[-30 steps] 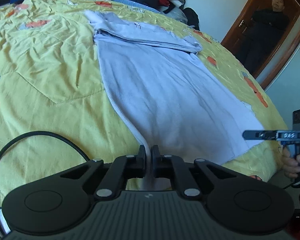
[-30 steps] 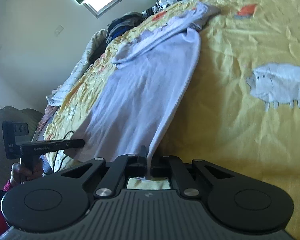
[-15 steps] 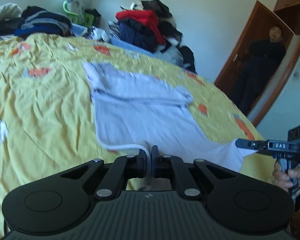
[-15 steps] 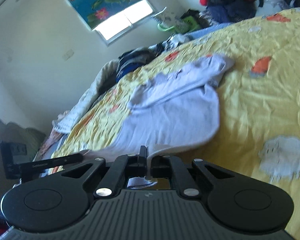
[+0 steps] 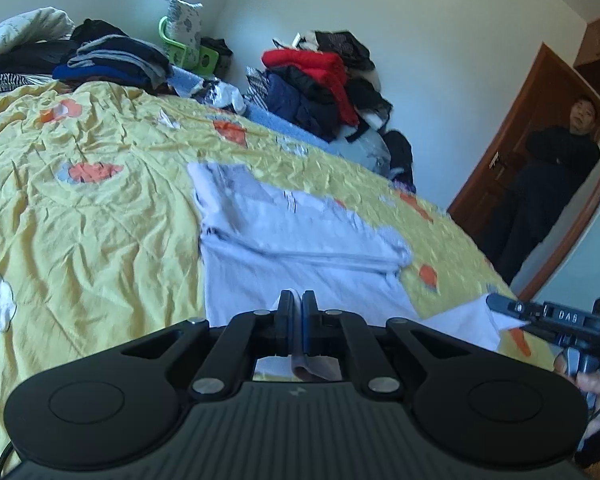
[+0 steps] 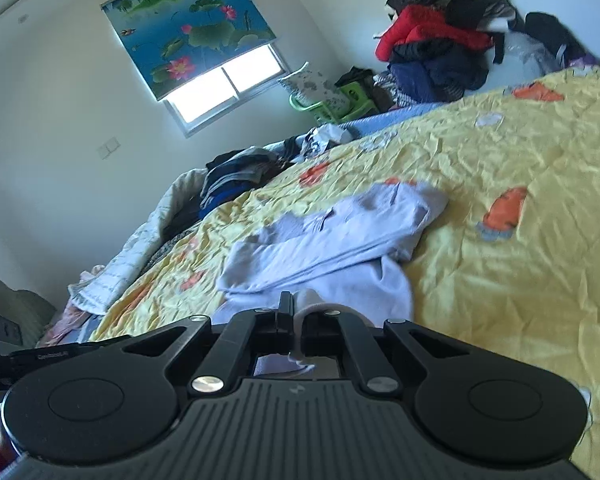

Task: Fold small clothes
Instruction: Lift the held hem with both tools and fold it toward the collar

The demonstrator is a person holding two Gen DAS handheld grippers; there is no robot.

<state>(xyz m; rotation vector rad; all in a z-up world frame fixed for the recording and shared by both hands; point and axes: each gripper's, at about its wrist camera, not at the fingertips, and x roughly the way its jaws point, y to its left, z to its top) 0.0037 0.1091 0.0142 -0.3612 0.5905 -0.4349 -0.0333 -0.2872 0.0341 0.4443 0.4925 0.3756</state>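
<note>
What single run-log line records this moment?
left tongs: shut on pale lilac cotton shirt | right tongs: shut on its hem | shirt's far part on yellow quilted bedspread

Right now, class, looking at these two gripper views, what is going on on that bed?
A person holds a gripper in each hand and is folding a pale lilac garment on a yellow quilt. The left gripper and the right gripper are each shut on a corner of its near hem, lifted off the quilt. The far part lies flat, sleeves already folded across. Another person stands in the doorway.
</note>
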